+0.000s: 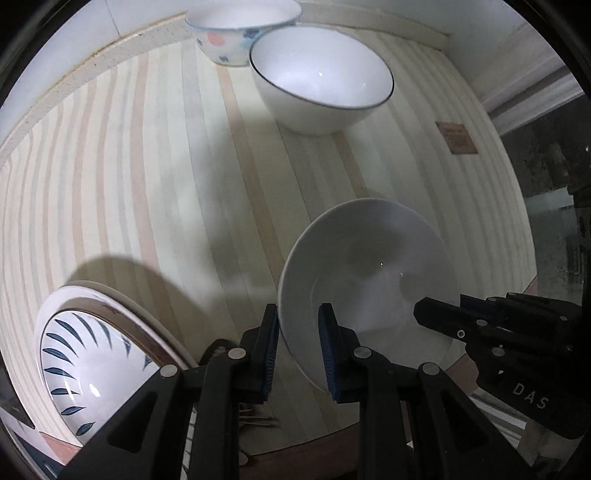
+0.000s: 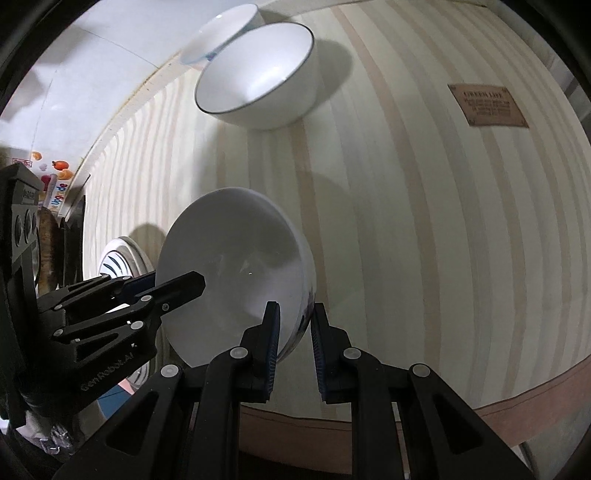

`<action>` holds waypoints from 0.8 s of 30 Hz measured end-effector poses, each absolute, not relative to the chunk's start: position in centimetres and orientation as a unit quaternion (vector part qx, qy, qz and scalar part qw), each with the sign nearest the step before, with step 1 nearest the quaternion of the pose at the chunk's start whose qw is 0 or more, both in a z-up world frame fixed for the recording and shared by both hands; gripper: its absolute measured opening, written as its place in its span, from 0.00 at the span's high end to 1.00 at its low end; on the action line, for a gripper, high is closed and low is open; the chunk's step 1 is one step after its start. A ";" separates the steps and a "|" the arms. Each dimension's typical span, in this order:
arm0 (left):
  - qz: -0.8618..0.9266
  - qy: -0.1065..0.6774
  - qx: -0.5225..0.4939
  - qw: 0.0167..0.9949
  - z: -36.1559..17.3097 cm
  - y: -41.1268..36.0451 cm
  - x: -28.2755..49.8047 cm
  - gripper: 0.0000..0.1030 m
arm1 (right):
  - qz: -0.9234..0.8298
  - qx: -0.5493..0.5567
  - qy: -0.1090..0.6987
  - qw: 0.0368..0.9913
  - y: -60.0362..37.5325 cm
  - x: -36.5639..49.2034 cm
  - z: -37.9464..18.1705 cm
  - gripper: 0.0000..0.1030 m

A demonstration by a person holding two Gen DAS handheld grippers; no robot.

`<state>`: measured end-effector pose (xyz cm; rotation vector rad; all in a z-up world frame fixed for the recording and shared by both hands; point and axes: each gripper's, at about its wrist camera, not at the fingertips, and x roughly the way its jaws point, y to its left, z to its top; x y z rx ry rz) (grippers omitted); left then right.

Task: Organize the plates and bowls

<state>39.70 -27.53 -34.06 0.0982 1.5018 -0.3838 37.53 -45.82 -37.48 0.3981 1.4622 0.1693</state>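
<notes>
White glazed bowl: a plain white bowl [image 1: 365, 273] hangs above the striped worktop [image 1: 166, 192], tipped on its side so the hollow faces both cameras, carried between two claws.
Left claw: the left claw [image 1: 300, 349] is clamped on the bowl's left rim, one pad inside the wall and one outside.
Right claw: the right claw [image 2: 293, 347] pinches the opposite rim the same way; a dab of blue pattern shows on the outer wall just by its pads.
Key relation: the dark-rimmed bowl [image 1: 321, 79] stands upright farther up the worktop, straight ahead of both claws and well apart from the held bowl; I judge it the likely nesting place, so the carried bowl would have to travel forward and level out before it goes down.
Nearer hand: neither looks clearly nearer.
Bowls counted: three, namely the held one, the dark-rimmed one, and a flower-painted bowl [image 1: 236, 33] touching or just behind it.
Plates counted: a leaf-patterned plate [image 1: 85, 354] at near left lies on at least one more plate; I cannot tell the full number.
Other: a brown label [image 2: 487, 105] sewn on the cloth, far right.
</notes>
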 end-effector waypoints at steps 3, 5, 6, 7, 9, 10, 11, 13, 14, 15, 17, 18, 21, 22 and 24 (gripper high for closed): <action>-0.171 0.682 0.049 0.709 -34.7 -27.9 39.6 0.81 | 0.078 0.179 0.666 0.720 -46.3 37.2 -37.9 0.82; -0.171 0.683 0.050 0.709 -34.9 -28.0 39.6 0.81 | 0.078 0.174 0.668 0.719 -46.5 37.1 -38.0 0.82; -0.171 0.683 0.052 0.708 -35.0 -28.3 39.7 0.81 | 0.078 0.172 0.670 0.718 -46.6 37.1 -38.0 0.82; -0.171 0.686 0.053 0.705 -34.9 -28.4 39.8 0.81 | 0.079 0.170 0.673 0.716 -46.1 37.6 -38.0 0.81; -0.172 0.689 0.045 0.702 -34.1 -28.0 39.9 0.81 | 0.083 0.177 0.679 0.707 -46.2 37.8 -38.1 0.81; -0.174 0.687 0.041 0.704 -33.5 -27.7 39.9 0.81 | 0.085 0.181 0.682 0.704 -46.6 37.9 -37.9 0.81; -0.173 0.680 0.040 0.711 -32.3 -27.4 40.0 0.81 | 0.085 0.183 0.682 0.703 -46.8 38.0 -37.6 0.81; -0.173 0.666 0.034 0.725 -30.1 -26.8 40.4 0.80 | 0.094 0.199 0.672 0.707 -47.6 38.4 -36.1 0.81; -0.171 0.660 0.030 0.731 -29.0 -26.6 40.9 0.80 | 0.095 0.203 0.664 0.713 -48.1 38.6 -35.0 0.81; -0.166 0.651 0.024 0.740 -28.0 -26.3 41.7 0.77 | 0.096 0.206 0.656 0.720 -48.7 39.0 -33.8 0.79; -0.162 0.639 0.009 0.752 -26.7 -25.8 43.7 0.71 | 0.096 0.215 0.641 0.731 -49.8 40.0 -32.1 0.69; -0.157 0.635 0.004 0.757 -26.5 -25.7 44.9 0.71 | 0.097 0.223 0.630 0.737 -50.5 40.9 -31.3 0.57; -0.145 0.634 -0.019 0.760 -27.2 -26.2 49.0 0.71 | 0.097 0.229 0.608 0.754 -51.6 44.0 -30.2 0.46; -0.142 0.636 -0.026 0.758 -27.7 -26.2 49.9 0.71 | 0.097 0.230 0.603 0.757 -51.8 45.1 -30.3 0.46; -0.138 0.642 -0.040 0.753 -29.0 -26.5 52.5 0.71 | 0.088 0.240 0.598 0.760 -52.1 47.7 -31.1 0.46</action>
